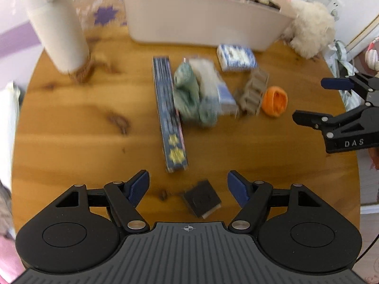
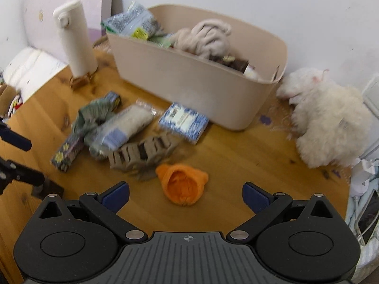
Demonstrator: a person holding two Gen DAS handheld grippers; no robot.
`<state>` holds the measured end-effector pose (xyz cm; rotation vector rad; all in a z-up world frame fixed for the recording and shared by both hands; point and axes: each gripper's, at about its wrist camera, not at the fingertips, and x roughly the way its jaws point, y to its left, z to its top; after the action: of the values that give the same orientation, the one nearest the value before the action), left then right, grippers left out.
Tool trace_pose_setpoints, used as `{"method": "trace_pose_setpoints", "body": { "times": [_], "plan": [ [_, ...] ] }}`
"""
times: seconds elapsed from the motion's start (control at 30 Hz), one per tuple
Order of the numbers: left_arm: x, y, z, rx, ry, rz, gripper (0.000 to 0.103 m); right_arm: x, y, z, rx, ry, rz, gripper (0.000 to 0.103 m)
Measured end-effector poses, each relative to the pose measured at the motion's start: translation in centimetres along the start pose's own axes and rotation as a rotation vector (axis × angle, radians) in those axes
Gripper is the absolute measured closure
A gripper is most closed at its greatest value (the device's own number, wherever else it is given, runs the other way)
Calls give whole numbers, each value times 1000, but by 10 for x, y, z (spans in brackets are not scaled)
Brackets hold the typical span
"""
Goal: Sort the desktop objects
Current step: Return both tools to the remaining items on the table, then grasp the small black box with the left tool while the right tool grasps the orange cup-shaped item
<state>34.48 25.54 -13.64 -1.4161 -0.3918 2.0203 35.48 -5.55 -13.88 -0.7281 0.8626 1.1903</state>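
My left gripper [image 1: 188,185] is open and empty above a small dark block [image 1: 201,198] near the table's front edge. Ahead lie a long dark blue box [image 1: 169,116], a green cloth [image 1: 189,94] on a clear packet [image 1: 213,82], a blue-white box [image 1: 236,57], a cardboard tray [image 1: 254,92] and an orange knit cap [image 1: 276,101]. My right gripper [image 2: 186,195] is open and empty, just short of the orange cap [image 2: 183,183]. The right gripper also shows in the left wrist view [image 1: 312,101]. A beige bin [image 2: 201,80] holds packets and yarn.
A white bottle [image 1: 54,23] stands on a woven coaster at the back left. A white plush toy [image 2: 327,118] lies right of the bin. The round wooden table [image 1: 71,118] drops off at the right, where cloth and a phone [image 2: 367,215] lie.
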Motion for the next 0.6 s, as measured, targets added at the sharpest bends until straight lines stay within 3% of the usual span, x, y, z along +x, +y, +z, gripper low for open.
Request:
{"method": "trace_pose_setpoints", "body": {
  "times": [0.23, 0.43, 0.6],
  "plan": [
    [31, -12, -16, -89, 15, 74, 29, 34, -3, -2, -3, 55, 9, 0],
    [46, -10, -14, -159, 28, 77, 29, 56, -6, -1, 43, 67, 13, 0],
    [48, -13, -12, -144, 30, 98, 29, 70, -3, 0, 48, 81, 27, 13]
  ]
}}
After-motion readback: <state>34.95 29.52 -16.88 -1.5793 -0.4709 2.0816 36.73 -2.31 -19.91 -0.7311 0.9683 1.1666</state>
